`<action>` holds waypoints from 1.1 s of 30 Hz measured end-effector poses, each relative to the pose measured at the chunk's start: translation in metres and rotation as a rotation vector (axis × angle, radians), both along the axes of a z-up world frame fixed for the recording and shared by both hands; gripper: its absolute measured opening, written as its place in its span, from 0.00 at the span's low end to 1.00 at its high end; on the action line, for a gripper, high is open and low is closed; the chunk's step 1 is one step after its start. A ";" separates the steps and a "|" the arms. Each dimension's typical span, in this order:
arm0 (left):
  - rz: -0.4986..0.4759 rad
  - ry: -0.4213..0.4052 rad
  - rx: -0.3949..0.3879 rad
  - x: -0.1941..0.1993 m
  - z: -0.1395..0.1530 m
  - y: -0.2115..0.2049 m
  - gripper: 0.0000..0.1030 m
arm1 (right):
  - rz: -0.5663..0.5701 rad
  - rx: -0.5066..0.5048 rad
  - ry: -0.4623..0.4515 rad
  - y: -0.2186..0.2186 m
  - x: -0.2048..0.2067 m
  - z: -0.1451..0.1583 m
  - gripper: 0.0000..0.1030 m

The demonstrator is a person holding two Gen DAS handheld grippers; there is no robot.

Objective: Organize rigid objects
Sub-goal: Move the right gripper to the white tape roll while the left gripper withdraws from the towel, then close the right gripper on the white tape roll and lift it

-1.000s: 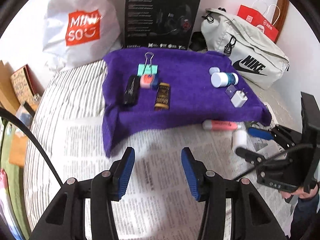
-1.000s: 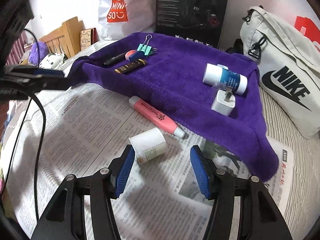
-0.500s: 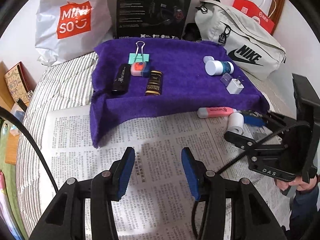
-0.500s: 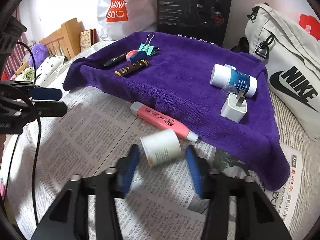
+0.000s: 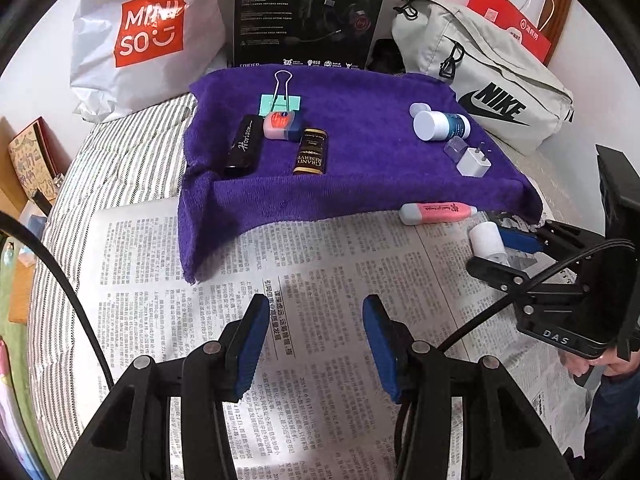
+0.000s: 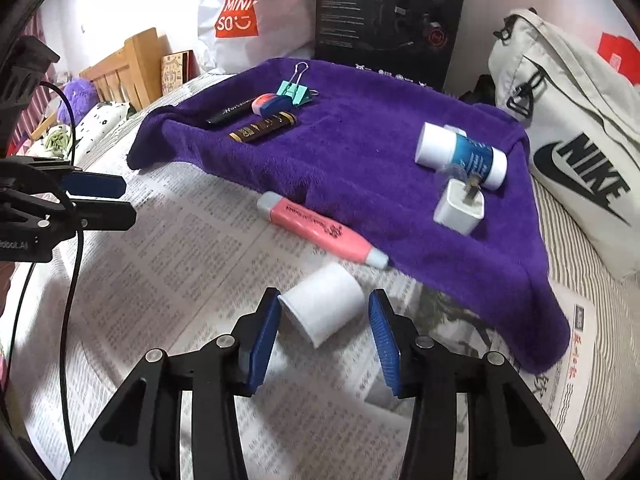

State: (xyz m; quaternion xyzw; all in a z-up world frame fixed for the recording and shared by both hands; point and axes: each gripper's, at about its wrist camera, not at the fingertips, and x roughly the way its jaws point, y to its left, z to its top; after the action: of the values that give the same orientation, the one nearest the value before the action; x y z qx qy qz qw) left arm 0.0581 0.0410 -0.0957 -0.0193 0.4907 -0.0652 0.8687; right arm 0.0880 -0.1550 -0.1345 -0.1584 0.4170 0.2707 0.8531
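Note:
A small white bottle (image 6: pixel 324 312) lies on its side on the newspaper, just in front of the purple towel (image 6: pixel 360 184). My right gripper (image 6: pixel 324 300) straddles it and its jaws are closing. The left pad is at the bottle's rim, and a narrow gap shows at the right pad. In the left wrist view the white bottle (image 5: pixel 486 240) sits between the right gripper's fingertips (image 5: pixel 516 240). A pink highlighter (image 6: pixel 320 232) lies just beyond. My left gripper (image 5: pixel 312 308) hovers open over the newspaper with nothing between its fingers.
On the towel lie a white charger (image 6: pixel 460 208), a blue-and-white bottle (image 6: pixel 460 154), a binder clip (image 6: pixel 294 90), an eraser (image 6: pixel 268 102), a black stick (image 6: pixel 232 112) and a brown tube (image 6: pixel 264 128). Behind stand a grey bag (image 6: pixel 568 128), a black box (image 6: pixel 388 12) and a white shopping bag (image 6: pixel 248 16).
My right gripper has moved forward so the white bottle now lies between its fingers, and the jaws have narrowed. The left gripper has stayed open and nearly still.

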 end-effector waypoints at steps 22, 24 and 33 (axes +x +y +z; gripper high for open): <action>-0.017 0.008 -0.001 -0.001 -0.004 -0.004 0.45 | -0.139 0.041 0.031 0.000 0.008 -0.001 0.35; -0.017 0.003 -0.006 -0.002 -0.004 -0.002 0.45 | -0.137 0.035 0.024 -0.001 0.008 -0.001 0.34; -0.062 -0.016 -0.015 -0.001 -0.003 -0.011 0.45 | -0.196 0.042 0.032 -0.026 0.010 0.000 0.34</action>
State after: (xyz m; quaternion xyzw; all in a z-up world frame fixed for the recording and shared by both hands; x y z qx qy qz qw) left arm 0.0570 0.0297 -0.0982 -0.0100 0.4835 -0.0961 0.8700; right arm 0.0983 -0.1815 -0.1348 -0.0945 0.4383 0.1969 0.8719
